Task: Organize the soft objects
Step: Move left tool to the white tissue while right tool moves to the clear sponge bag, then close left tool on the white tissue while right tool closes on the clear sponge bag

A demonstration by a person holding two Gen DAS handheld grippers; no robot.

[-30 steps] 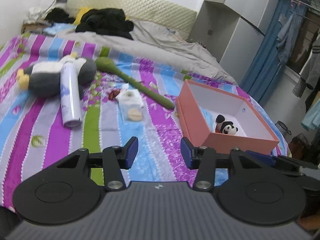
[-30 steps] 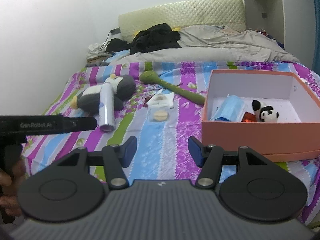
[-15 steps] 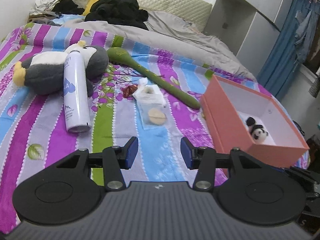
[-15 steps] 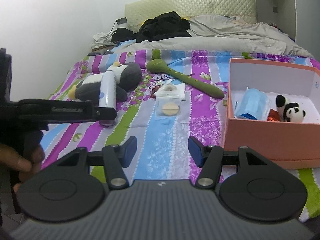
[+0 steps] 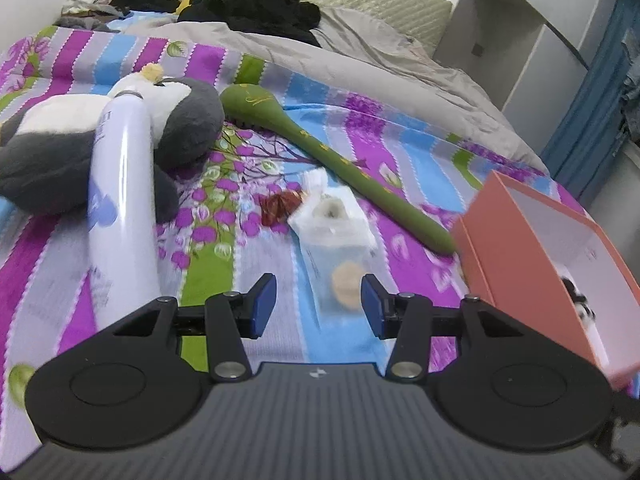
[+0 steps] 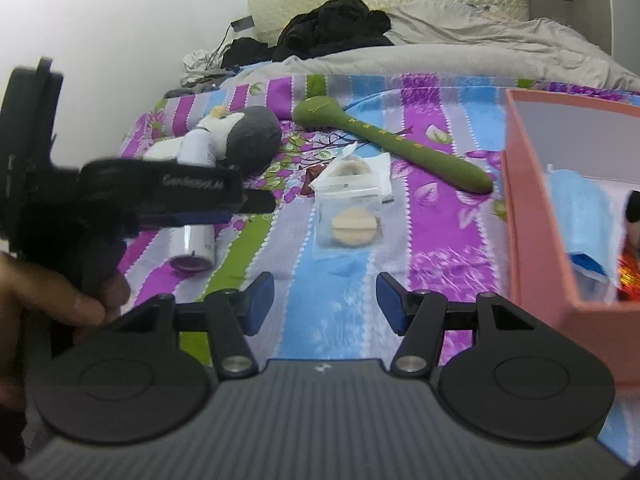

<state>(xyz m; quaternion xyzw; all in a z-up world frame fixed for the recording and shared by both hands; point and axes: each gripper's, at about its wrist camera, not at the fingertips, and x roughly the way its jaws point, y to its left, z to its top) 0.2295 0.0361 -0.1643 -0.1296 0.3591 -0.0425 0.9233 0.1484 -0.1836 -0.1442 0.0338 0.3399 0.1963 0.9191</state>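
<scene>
A grey and white plush penguin (image 5: 52,152) (image 6: 248,136) lies on the striped bedspread with a white spray can (image 5: 122,208) (image 6: 192,240) across it. A clear bag with a beige puff (image 5: 340,276) (image 6: 352,224) lies mid-bed, just beyond my open, empty left gripper (image 5: 318,306). My right gripper (image 6: 324,302) is open and empty, short of the same bag. The salmon box (image 5: 540,256) (image 6: 536,240) at the right holds a small panda (image 5: 578,300) and a blue soft roll (image 6: 580,216).
A long green paddle-shaped tool (image 5: 340,164) (image 6: 400,140) lies diagonally behind the bag, beside a red wrapper (image 5: 280,206) and a white packet (image 5: 332,216). A grey duvet (image 5: 360,76) and black clothes (image 5: 248,4) cover the bed's head. The other hand-held gripper (image 6: 140,196) crosses the right wrist view.
Both grippers have moved forward and lower toward the puff bag. The box has slid to the right edge of each view. Both jaws stay open.
</scene>
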